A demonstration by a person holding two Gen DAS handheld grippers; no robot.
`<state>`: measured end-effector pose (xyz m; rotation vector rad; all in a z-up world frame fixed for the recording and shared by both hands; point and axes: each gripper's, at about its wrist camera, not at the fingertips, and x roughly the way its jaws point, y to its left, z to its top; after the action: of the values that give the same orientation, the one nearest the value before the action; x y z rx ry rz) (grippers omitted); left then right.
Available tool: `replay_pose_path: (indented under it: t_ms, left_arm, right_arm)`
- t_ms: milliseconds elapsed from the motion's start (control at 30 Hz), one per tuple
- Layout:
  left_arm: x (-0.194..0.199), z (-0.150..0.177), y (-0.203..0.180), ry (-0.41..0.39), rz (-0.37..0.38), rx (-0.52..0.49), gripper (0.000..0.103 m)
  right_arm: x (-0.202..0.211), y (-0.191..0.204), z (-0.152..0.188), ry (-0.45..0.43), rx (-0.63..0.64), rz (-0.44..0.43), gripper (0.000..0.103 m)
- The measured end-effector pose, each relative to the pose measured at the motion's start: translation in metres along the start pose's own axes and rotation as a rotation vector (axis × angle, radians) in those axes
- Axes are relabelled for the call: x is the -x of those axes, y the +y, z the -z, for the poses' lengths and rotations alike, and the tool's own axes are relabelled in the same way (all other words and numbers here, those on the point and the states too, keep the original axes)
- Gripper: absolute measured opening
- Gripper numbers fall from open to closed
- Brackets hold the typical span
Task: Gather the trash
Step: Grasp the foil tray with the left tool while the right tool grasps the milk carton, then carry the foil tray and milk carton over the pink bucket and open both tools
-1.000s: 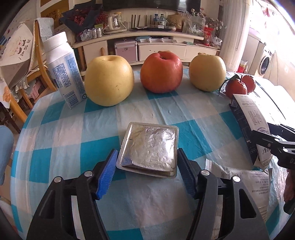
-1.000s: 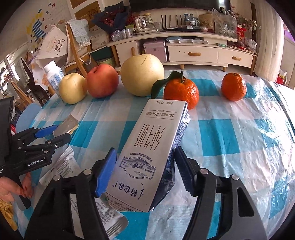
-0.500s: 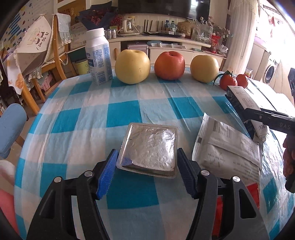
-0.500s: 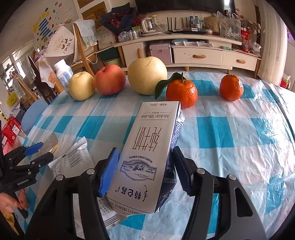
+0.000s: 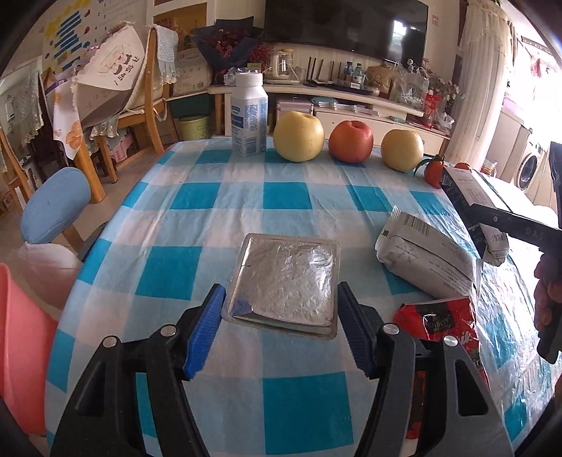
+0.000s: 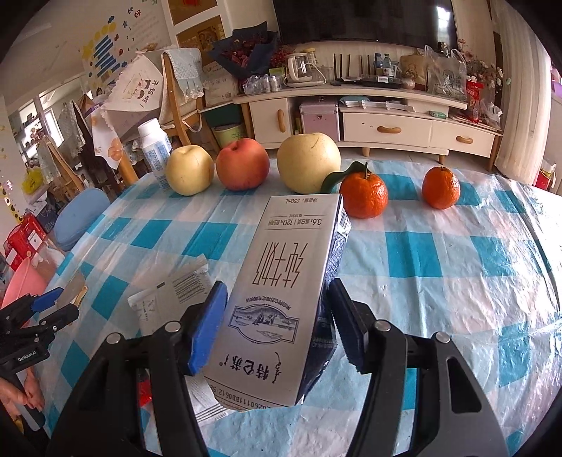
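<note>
The worktop (image 5: 224, 197) is round and covered with a blue-and-white checked cloth under clear plastic. Behind it stands a living room with a low white TV cabinet (image 6: 386, 126), a dark television (image 5: 346, 31) and a wooden chair (image 5: 140, 105) draped in cloth.

Along the far edge sit two yellow pears (image 6: 189, 174) (image 6: 308, 162), one red apple (image 6: 242, 168), two tangerines (image 6: 364, 194) (image 6: 440, 187) and one white bottle (image 5: 248, 116).

There are four pieces of trash. The foil tray (image 5: 284, 281) is gripped by the left gripper (image 5: 281, 327), whose jaws press its two side edges above the cloth. The milk carton (image 6: 281, 298) is clamped by the right gripper (image 6: 277, 327), jaws closed on its sides, its print upside down. A white wrapper (image 5: 421, 253) lies on the cloth between the two, and a red wrapper (image 5: 439, 323) lies just beside the left gripper's right finger.

The red wrapper is partly hidden behind that finger, and its lettering is hard to read. A pink basin (image 5: 21, 337) at the left edge is cut off by the frame. The white wrapper's near end disappears under the carton in the right wrist view.
</note>
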<state>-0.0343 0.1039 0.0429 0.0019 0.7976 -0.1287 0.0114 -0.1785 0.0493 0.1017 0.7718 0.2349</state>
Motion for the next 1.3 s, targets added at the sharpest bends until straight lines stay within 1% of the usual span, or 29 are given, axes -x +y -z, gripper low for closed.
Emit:
replay_pose_path:
  t_ms: [233,467,633,800,967,1100,1200,1300]
  left_arm:
    - [0.02,0.007,0.019,-0.026,-0.03,0.029,0.065]
    - [0.036,0.008,0.044,-0.051,-0.079,0.071,0.066]
    - [0.05,0.006,0.064,-0.082,-0.095,0.108,0.066]
    - [0.064,0.002,0.076,-0.11,-0.114,0.118,0.066]
    - [0.076,-0.002,0.087,-0.142,-0.149,0.105,0.066]
    - [0.085,-0.005,0.1,-0.17,-0.168,0.122,0.066]
    - [0.091,-0.007,0.113,-0.18,-0.184,0.149,0.066]
    - [0.099,-0.007,0.128,-0.192,-0.213,0.174,0.066]
  right_arm:
    - [0.018,0.018,0.007,-0.02,0.012,0.001,0.061]
    - [0.029,0.052,0.014,-0.024,0.067,-0.002,0.061]
    - [0.038,0.086,0.021,-0.033,0.11,-0.021,0.061]
    - [0.043,0.118,0.028,-0.026,0.144,-0.047,0.061]
    - [0.046,0.15,0.035,-0.016,0.176,-0.066,0.061]
    - [0.048,0.18,0.039,-0.013,0.213,-0.092,0.061]
    - [0.049,0.203,0.039,-0.014,0.229,-0.129,0.061]
    - [0.05,0.228,0.037,-0.02,0.252,-0.16,0.061]
